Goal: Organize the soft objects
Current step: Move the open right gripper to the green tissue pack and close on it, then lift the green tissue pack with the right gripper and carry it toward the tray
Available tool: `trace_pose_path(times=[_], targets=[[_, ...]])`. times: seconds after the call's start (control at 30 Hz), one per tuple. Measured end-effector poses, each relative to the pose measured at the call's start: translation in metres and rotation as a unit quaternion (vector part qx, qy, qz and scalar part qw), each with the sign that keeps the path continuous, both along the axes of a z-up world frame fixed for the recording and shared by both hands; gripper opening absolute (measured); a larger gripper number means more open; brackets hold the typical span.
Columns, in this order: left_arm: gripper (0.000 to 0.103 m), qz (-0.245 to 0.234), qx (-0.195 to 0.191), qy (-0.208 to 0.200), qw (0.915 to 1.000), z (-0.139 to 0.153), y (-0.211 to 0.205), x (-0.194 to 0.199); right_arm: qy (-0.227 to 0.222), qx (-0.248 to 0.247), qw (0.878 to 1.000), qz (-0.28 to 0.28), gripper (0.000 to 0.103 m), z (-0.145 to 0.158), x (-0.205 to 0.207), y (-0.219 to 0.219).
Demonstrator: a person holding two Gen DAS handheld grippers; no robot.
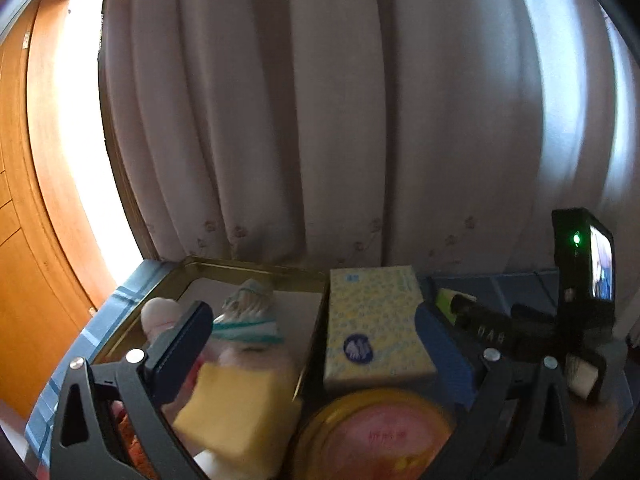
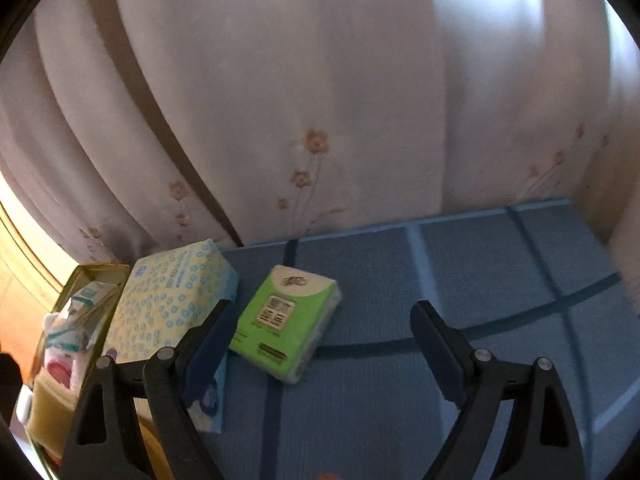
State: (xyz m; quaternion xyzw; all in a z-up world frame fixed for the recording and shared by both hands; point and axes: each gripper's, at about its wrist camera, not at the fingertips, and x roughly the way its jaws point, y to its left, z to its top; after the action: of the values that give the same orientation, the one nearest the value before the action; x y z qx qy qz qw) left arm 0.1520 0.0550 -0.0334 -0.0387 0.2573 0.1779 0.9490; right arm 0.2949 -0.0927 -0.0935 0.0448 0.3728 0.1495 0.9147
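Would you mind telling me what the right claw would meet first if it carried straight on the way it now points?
Most likely the bare blue checked cloth: the right claw stands open and empty, angled down at it. The green tissue pack lies just left of that line, so depth being unclear, its left finger might graze it.

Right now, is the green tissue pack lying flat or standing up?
Lying flat. The green tissue pack rests label-up on the blue mat, beside the larger patterned tissue pack, with nothing gripping it.

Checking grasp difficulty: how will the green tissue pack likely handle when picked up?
The green tissue pack looks soft and plastic-wrapped, so it probably squashes and may slip. It lies flat on the blue mat, so it is unlikely to roll.
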Motion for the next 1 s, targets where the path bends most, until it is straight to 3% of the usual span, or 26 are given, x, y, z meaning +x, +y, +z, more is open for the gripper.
trace_pose_path(times=[0.2, 0.23, 0.3, 0.33, 0.47, 0.6, 1.0], targets=[[0.102, 0.007, -0.002, 0.026, 0.9996, -0.012, -0.001, 0.027, 0.034, -0.006, 0.999, 0.020, 0.086, -0.023, 0.015, 0.011], [0.102, 0.006, -0.004, 0.027, 0.9996, -0.014, 0.000, 0.028, 0.035, -0.009, 0.999, 0.022, 0.082, -0.023, 0.015, 0.012], [0.102, -0.004, -0.017, 0.020, 0.9997, -0.017, -0.001, 0.028, 0.038, 0.010, 0.999, 0.036, 0.054, -0.022, 0.013, 0.011], [0.102, -0.006, -0.019, 0.019, 0.9996, -0.018, -0.001, 0.028, 0.038, 0.018, 0.998, 0.042, 0.051, -0.021, 0.012, 0.010], [0.102, -0.011, -0.011, 0.012, 0.9998, -0.018, -0.006, 0.027, 0.028, 0.024, 0.998, 0.046, 0.043, -0.019, 0.003, 0.006], [0.102, -0.021, -0.031, -0.005, 0.9993, -0.016, -0.003, 0.018, 0.029, 0.042, 0.998, 0.043, 0.038, -0.019, 0.001, -0.005], [0.102, -0.015, -0.036, -0.016, 0.9991, -0.027, -0.001, 0.004, -0.009, 0.039, 0.998, 0.050, 0.022, -0.009, -0.025, -0.018]])
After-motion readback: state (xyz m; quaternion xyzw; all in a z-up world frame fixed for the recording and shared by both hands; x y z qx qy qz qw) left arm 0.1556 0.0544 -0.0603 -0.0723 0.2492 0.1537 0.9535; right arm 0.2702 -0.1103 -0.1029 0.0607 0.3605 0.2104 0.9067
